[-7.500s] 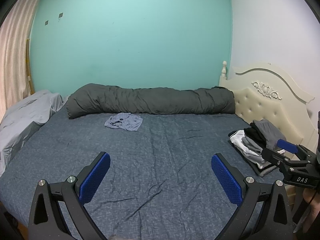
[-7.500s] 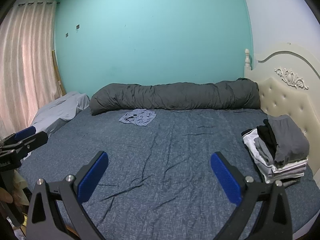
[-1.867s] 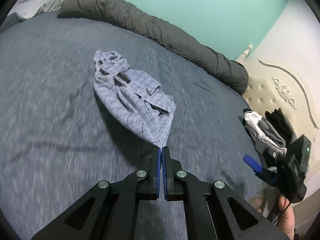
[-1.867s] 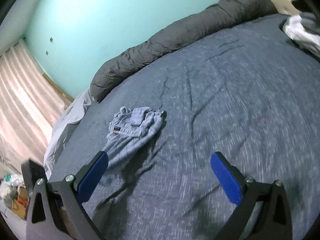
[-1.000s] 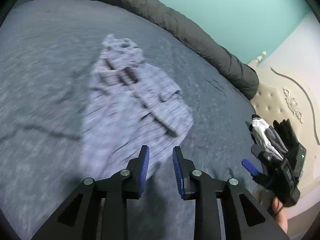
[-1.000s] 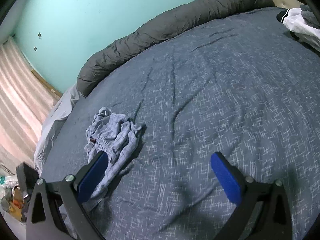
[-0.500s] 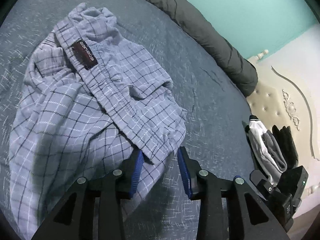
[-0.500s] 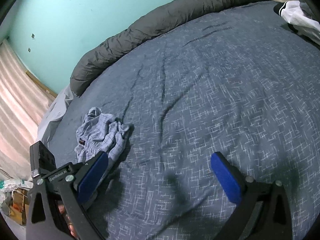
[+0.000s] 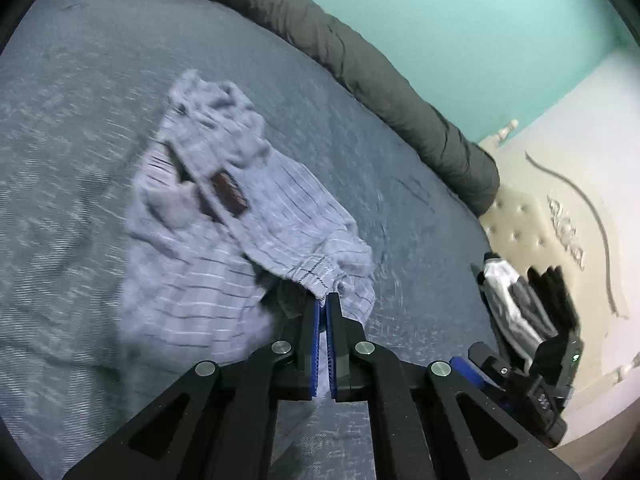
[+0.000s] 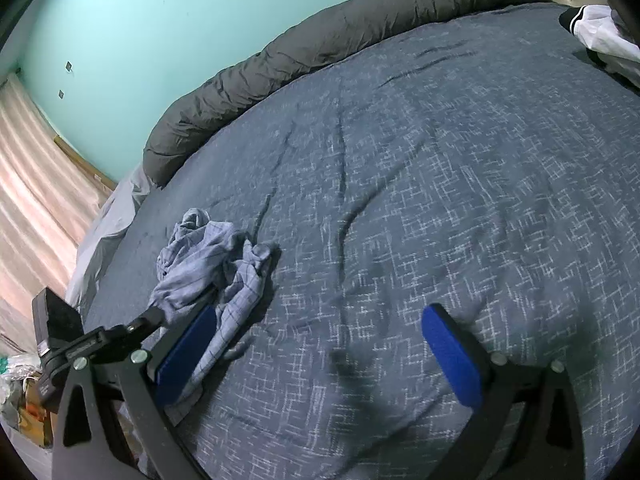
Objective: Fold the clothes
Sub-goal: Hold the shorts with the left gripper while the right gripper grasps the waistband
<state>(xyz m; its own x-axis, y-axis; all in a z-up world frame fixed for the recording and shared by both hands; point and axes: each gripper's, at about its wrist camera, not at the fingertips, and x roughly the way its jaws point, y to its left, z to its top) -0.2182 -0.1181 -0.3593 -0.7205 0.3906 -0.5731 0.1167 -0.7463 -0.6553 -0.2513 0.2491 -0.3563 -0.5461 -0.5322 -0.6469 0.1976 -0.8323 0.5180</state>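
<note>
Left gripper (image 9: 323, 300), spread half a second ago, now pinches the hem of the checked shorts (image 9: 224, 232) on the bed (image 9: 60, 80). Shorts run long from hem away toward the rolled grey duvet (image 9: 360, 60). Right gripper (image 10: 320, 344) stays spread, empty. Folded clothes (image 9: 516, 300) lie by the headboard (image 9: 560, 220).

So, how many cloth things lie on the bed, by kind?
Crumpled light-blue checked shorts: 1
Long dark-grey rolled duvet: 1
Stack of folded black, grey and white clothes: 1
Pale grey bedding at the edge: 1
Total: 4
</note>
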